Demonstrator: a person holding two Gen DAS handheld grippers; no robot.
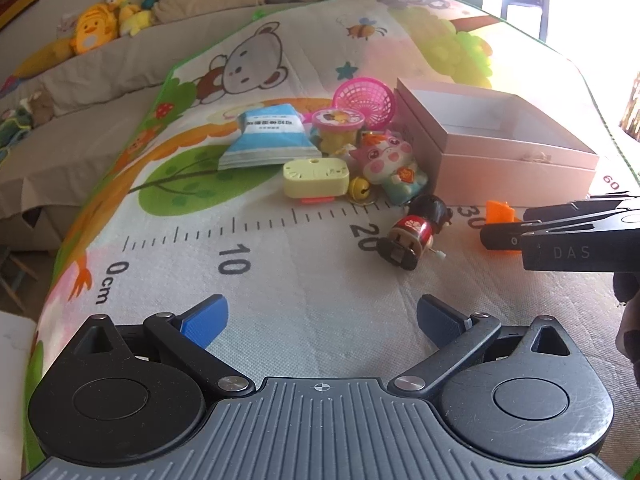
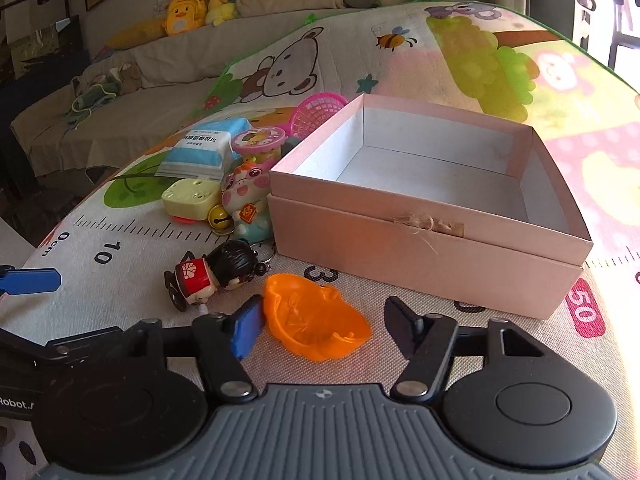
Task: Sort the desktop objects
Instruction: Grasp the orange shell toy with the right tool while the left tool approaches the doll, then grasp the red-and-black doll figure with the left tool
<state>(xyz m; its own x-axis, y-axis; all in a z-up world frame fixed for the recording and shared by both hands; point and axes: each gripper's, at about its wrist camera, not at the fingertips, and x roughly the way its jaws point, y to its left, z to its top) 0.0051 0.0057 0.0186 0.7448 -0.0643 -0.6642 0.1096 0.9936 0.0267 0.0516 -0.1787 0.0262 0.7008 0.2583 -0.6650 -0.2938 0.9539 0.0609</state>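
Here the right claw (image 2: 322, 322) brackets the orange plastic shell (image 2: 316, 322): left pad touching, right pad apart, so no pinch yet. The open pink cardboard box (image 2: 400, 248) waits at one o'clock, likely its destination. Left claw (image 1: 322, 320) spread, empty, over the mat-covered bench (image 1: 280, 280).

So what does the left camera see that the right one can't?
Only the left view shows the right gripper from the side, reaching in over the orange toy, and the left gripper open over bare mat. Only the right view shows the box's empty inside, the whole orange toy, and a framed picture on the wall. Both show the doll, pink cat, yellow case, blue packet and pink basket.
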